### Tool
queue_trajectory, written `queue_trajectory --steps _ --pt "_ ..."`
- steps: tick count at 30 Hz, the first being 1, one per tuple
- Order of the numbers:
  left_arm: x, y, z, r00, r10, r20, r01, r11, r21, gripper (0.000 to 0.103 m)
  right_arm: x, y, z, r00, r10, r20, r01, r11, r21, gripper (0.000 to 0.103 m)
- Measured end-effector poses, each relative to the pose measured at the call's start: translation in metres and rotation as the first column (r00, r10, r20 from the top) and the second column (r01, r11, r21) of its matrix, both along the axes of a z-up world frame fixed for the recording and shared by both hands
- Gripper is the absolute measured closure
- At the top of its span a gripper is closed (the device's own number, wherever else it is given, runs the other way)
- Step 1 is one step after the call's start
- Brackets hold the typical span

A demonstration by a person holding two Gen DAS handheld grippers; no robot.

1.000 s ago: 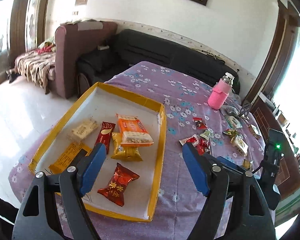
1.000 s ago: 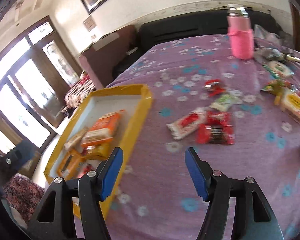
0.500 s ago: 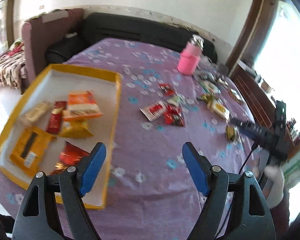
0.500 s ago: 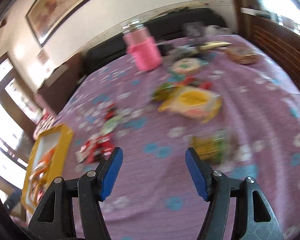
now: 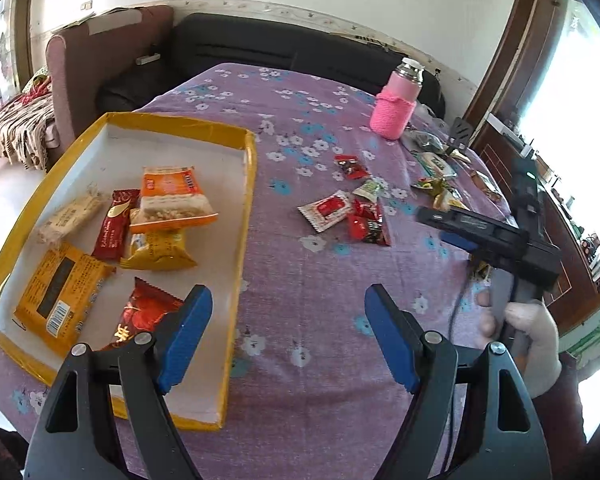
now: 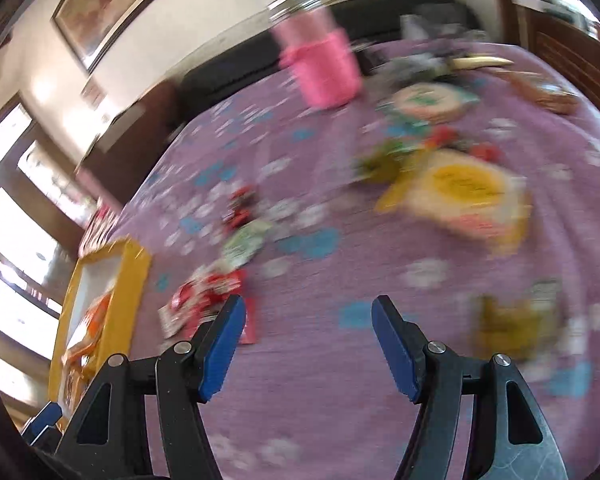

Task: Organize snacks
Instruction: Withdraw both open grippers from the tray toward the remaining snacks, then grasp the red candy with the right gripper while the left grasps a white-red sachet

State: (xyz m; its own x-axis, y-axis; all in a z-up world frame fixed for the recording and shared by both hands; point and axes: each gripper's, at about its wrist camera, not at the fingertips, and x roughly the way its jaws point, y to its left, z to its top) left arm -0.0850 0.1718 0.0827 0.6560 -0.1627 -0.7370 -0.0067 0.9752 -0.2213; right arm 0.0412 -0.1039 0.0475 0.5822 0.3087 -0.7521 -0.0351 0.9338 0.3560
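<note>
A yellow-rimmed tray (image 5: 251,184) at the left holds several snack packets, among them an orange cracker pack (image 5: 172,196) and a red packet (image 5: 140,316). My left gripper (image 5: 288,308) hangs open and empty over the tray's right rim and the purple cloth. Loose snacks lie mid-table: a white-and-red packet (image 5: 326,210) and red packets (image 5: 366,222). My right gripper (image 5: 440,226), in a gloved hand (image 5: 534,336), hovers open and empty right of them. In the blurred right wrist view the right gripper (image 6: 308,312) sits between the red packets (image 6: 208,300) and a green-yellow packet (image 6: 516,324); a yellow round-print pack (image 6: 464,192) lies beyond.
A pink-sleeved bottle (image 5: 396,112) stands at the table's far right, with more wrapped snacks (image 5: 436,160) beside it. A dark sofa (image 5: 284,48) and a maroon armchair (image 5: 100,52) stand behind the table. Wooden furniture (image 5: 572,248) borders the right edge.
The left gripper swung right from above the tray to the tray's right rim. The right gripper travelled right, away from the tray, to over the loose snacks. Both stayed open.
</note>
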Motion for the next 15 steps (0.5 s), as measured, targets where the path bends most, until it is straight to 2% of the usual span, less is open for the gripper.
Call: queue_trajectory --steps 4,7,10,11,12,15 --pt "-0.002 0.008 0.000 1.000 0.009 -0.001 -0.009 1.000 0.007 0.024 0.015 0.054 -0.013 0.997 0.066 -0.036 -0.068 0.995 -0.077 0.036" --pt "-0.002 0.012 -0.001 1.000 0.011 0.006 -0.011 1.000 0.015 0.024 0.018 0.076 -0.022 0.995 0.083 -0.052 -0.088 0.991 -0.105 0.036" --pt "0.000 0.012 -0.003 1.000 0.003 -0.004 -0.003 1.000 0.007 0.024 0.016 0.095 -0.026 0.995 0.095 -0.044 -0.101 0.977 -0.189 0.040" --pt "0.000 0.011 -0.004 1.000 -0.002 -0.006 0.002 1.000 0.003 0.024 0.015 0.099 -0.027 0.994 0.102 -0.043 -0.109 0.970 -0.216 0.051" --pt "0.000 0.011 -0.004 1.000 -0.008 -0.007 0.008 1.000 0.000 0.024 0.013 0.104 -0.027 0.993 0.112 -0.041 -0.119 0.963 -0.241 0.071" --pt "0.000 0.010 -0.005 1.000 -0.021 -0.008 0.021 1.000 0.001 0.024 0.003 0.106 -0.027 0.989 0.135 -0.058 -0.145 0.954 -0.263 0.083"
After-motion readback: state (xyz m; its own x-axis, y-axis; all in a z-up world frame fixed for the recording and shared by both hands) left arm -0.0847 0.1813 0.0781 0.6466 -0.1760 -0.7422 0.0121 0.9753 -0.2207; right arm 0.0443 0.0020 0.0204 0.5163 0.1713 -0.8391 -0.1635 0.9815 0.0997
